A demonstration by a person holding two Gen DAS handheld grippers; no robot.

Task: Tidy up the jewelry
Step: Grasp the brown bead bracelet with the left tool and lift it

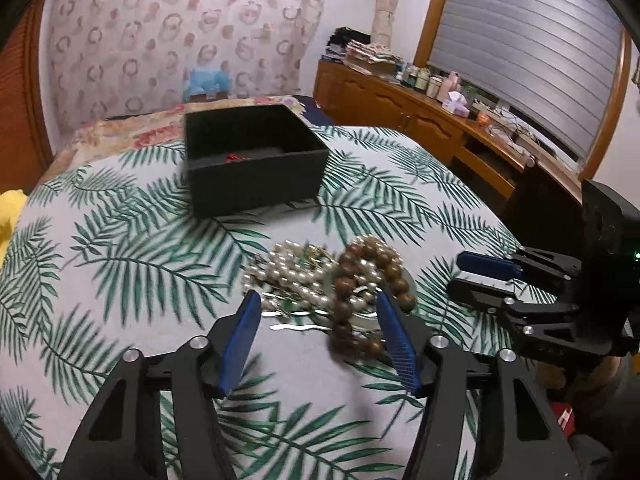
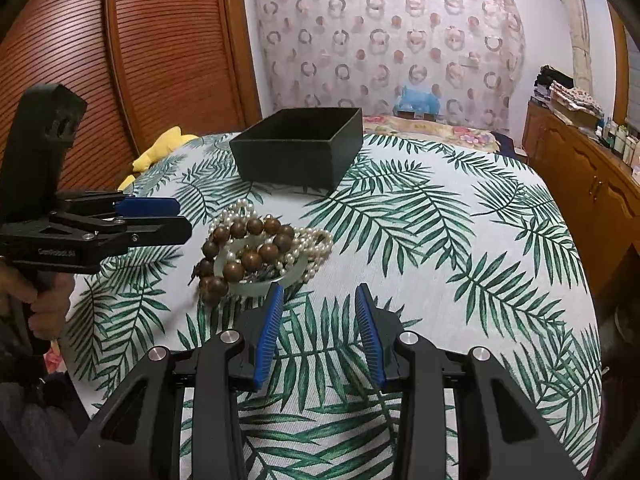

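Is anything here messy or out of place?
Yes. The pearl strands and brown wooden beads lie tangled in one heap on the leaf-print cloth, outside the black box behind them.

Glossy pearl strands [image 2: 316, 240], polished wooden beads [image 2: 252, 258], matt black box [image 2: 296, 156], woven leaf-print cloth [image 2: 440, 240]

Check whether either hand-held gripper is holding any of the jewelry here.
Neither holds anything. The left hand-held gripper is open at the jewelry pile; the right hand-held gripper is open over bare tablecloth.
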